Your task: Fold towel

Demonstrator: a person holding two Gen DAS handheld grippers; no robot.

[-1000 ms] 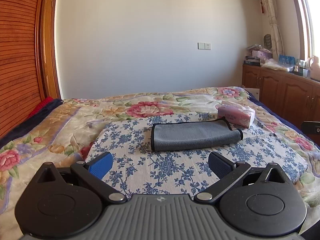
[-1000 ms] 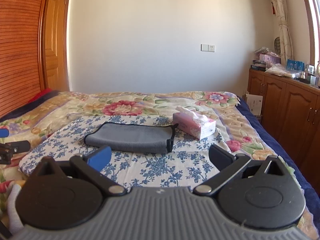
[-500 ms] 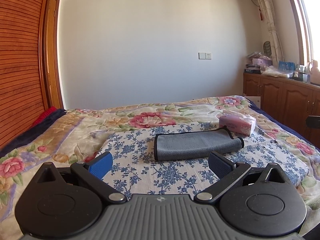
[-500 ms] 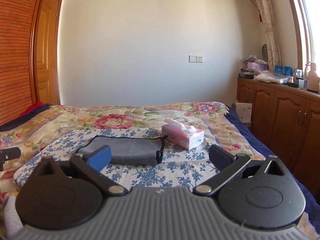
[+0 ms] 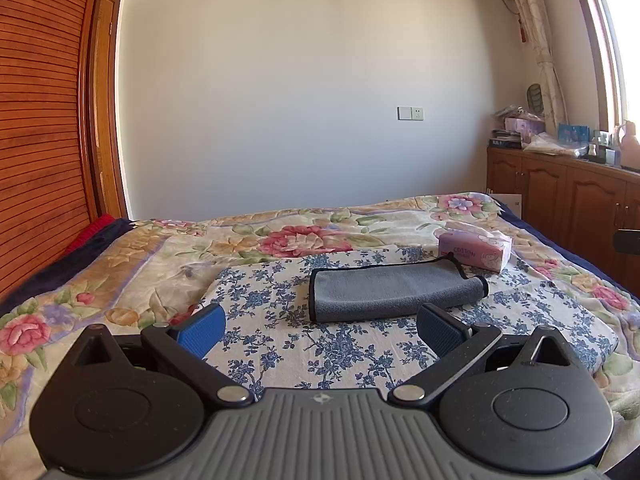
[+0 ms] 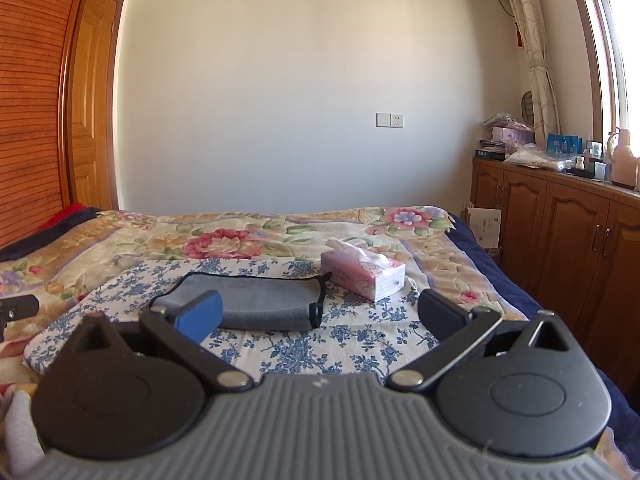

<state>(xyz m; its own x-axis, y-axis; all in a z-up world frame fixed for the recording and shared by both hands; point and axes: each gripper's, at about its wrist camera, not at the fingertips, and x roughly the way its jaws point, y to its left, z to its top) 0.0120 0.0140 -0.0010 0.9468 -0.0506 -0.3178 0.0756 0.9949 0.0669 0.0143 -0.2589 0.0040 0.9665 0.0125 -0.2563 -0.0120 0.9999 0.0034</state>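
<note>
A grey towel (image 5: 392,290) with a black hem lies folded flat on a blue-and-white flowered cloth (image 5: 344,344) on the bed. It also shows in the right wrist view (image 6: 256,300). My left gripper (image 5: 320,330) is open and empty, held back from the towel's near edge. My right gripper (image 6: 320,316) is open and empty, also short of the towel, with its left finger in front of the towel's left part.
A pink tissue box (image 5: 474,250) stands just right of the towel, also seen in the right wrist view (image 6: 362,274). Wooden cabinets (image 6: 568,232) with clutter on top line the right side. A wooden wardrobe (image 5: 44,152) stands at the left.
Both grippers have pulled back and tilted up from the towel, so more wall shows. The towel has not moved. Both stay open.
</note>
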